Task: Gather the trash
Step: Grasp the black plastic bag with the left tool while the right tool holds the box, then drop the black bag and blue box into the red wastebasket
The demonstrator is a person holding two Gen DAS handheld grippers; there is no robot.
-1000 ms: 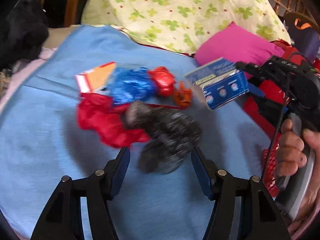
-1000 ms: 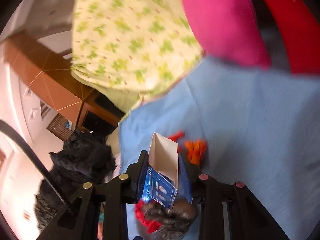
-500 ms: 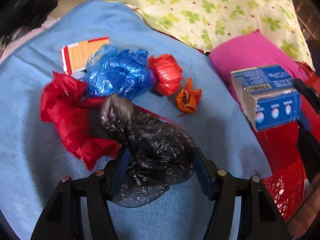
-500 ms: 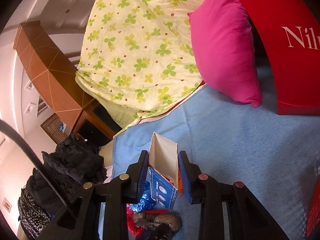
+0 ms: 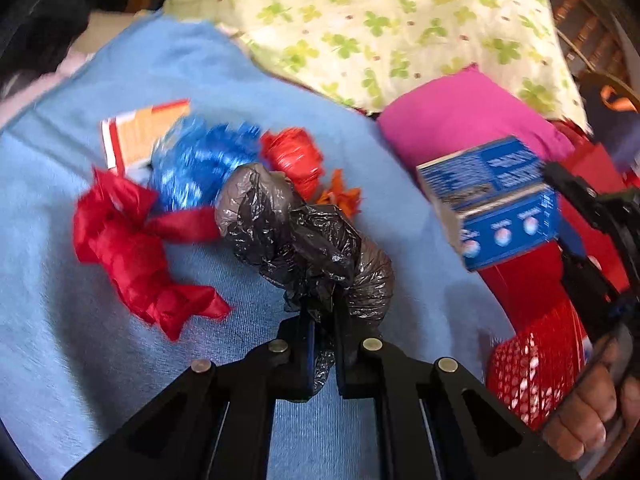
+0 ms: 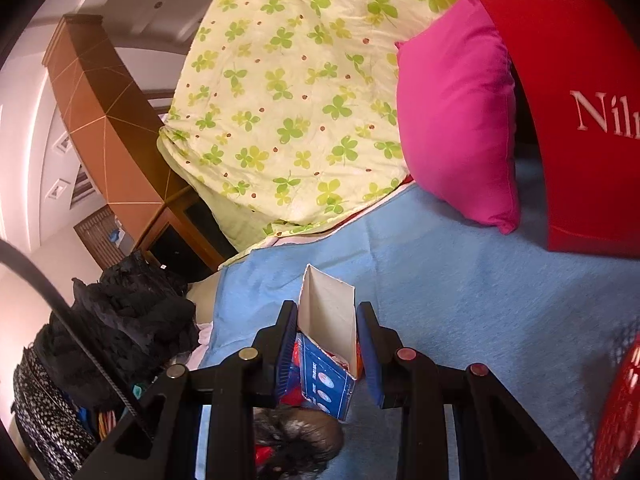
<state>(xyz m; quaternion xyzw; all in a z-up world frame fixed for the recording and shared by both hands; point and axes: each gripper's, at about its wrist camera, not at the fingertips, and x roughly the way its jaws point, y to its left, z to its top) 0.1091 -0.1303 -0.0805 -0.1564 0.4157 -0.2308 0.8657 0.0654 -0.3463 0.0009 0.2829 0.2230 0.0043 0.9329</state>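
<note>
Since half a second ago the left hand-held gripper (image 5: 322, 312) has closed its fingers, which then stood wide on either side of the crumpled black plastic bag (image 5: 304, 240); they now pinch the bag's near end, and the bag rises toward 12 o'clock from the fingertips over the blue bed sheet (image 5: 80, 300).

At 10 o'clock from the black bag lies a twisted red plastic bag (image 5: 132, 248), touching it. Farther off at 11 o'clock sits a crinkled blue plastic bag (image 5: 200, 164), blurred, with a flat orange and white card packet (image 5: 136, 132) just behind it. At 12 o'clock are a red plastic ball of wrapping (image 5: 294, 156) and a small orange wrapper (image 5: 340, 196).

At 3 o'clock in the left view, the right hand-held gripper (image 6: 327, 328) is clamped on a blue and white cardboard carton (image 5: 496, 204), its fingers pressed on the carton's two sides and the open top facing forward. Below it at 4 o'clock stands a red mesh basket (image 5: 536, 364), beside the person's right hand (image 5: 580, 412).

Farthest back, a magenta cushion (image 6: 456, 128) leans at 1 o'clock against a pale quilt with green clover print (image 6: 288, 100), both resting on the bed.
</note>
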